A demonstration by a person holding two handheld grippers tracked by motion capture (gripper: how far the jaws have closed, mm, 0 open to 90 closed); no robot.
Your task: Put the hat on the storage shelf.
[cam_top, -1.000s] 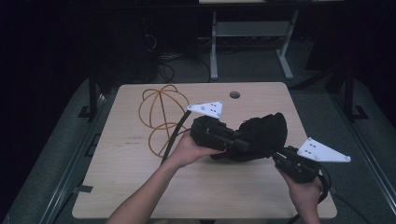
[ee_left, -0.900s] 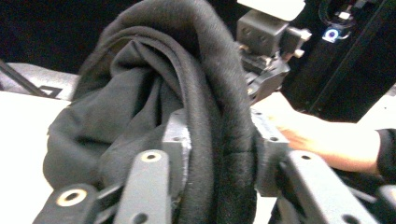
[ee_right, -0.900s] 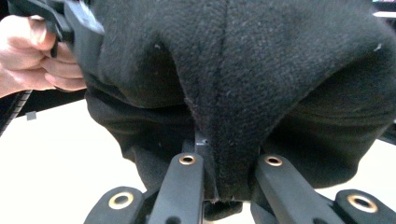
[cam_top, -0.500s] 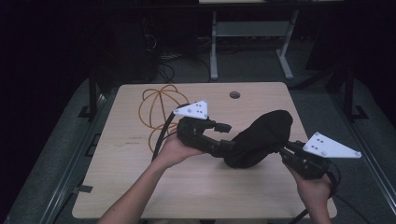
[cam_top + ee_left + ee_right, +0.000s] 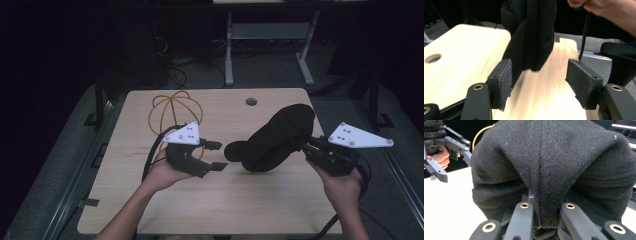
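At far left of the pale wooden table (image 5: 150,210), a loop of orange cable (image 5: 172,112) is seen lying flat. Just beside it, the left gripper (image 5: 214,155) is held w/ jaws spread wide, nothing between them; its pads (image 5: 504,80) are close to, but apart from, the cloth's hanging end. At centre, a black woollen fabric piece, soft & seamed (image 5: 275,137), is carried above the tabletop. It is judged light, limp, non-slippery; a folded edge or seam is prob. the best place to be gripped. At right, the right gripper (image 5: 541,222) is clamped narrow on a pinch of that fabric along its seam.
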